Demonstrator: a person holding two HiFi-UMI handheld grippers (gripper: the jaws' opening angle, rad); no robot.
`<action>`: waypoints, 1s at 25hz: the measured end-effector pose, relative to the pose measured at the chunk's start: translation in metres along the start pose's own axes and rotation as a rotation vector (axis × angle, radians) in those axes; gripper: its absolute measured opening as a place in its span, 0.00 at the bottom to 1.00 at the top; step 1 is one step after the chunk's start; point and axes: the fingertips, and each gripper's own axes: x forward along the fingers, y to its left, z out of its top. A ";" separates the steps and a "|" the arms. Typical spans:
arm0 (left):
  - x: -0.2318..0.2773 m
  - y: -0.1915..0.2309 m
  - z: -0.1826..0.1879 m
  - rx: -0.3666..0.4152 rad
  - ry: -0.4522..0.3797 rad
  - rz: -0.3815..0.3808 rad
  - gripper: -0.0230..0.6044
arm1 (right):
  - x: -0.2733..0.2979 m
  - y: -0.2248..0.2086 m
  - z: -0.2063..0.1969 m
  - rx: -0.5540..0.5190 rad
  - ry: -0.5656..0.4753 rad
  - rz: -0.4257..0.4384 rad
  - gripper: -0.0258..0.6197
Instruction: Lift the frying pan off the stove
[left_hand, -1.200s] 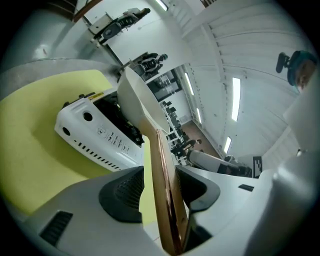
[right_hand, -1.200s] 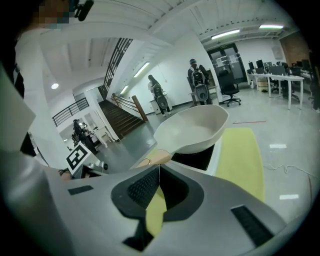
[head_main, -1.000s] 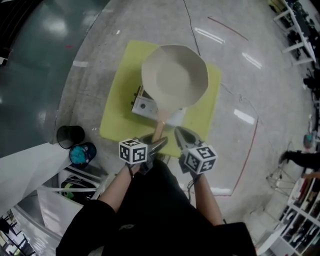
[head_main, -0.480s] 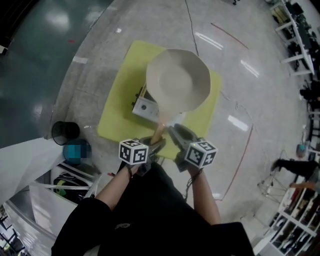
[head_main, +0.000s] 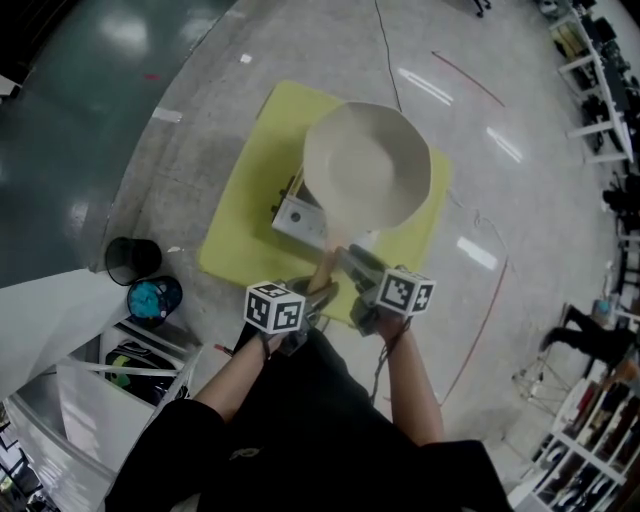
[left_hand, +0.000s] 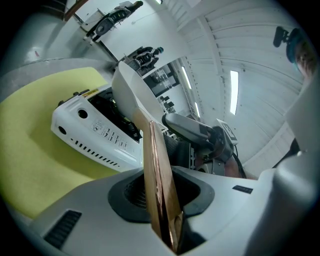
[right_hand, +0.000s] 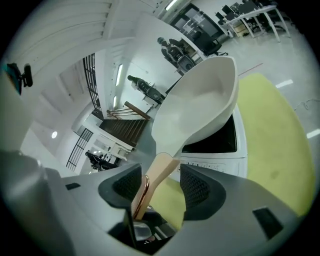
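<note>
Head view: the frying pan (head_main: 368, 165) sits on the stove (head_main: 295, 215), hiding most of it. Just beside the stove, the left gripper (head_main: 318, 292) clamps the pan's handle (head_main: 324, 268). The right gripper (head_main: 350, 262), whose jaws have just been opening, straddles it without pressing.

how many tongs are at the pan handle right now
2. Left tongs, just closed, grip the handle near its end; right tongs, jaws just opening, straddle the same handle without clamping it.
</note>
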 end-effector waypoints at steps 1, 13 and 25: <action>0.000 0.000 0.000 0.002 0.003 0.000 0.25 | 0.004 -0.001 0.001 0.012 0.005 0.008 0.42; 0.000 0.001 0.000 0.011 0.023 0.003 0.25 | 0.034 0.003 0.001 0.139 0.058 0.160 0.44; 0.003 -0.004 -0.004 0.018 0.040 -0.007 0.25 | 0.059 -0.001 -0.007 0.302 0.116 0.191 0.44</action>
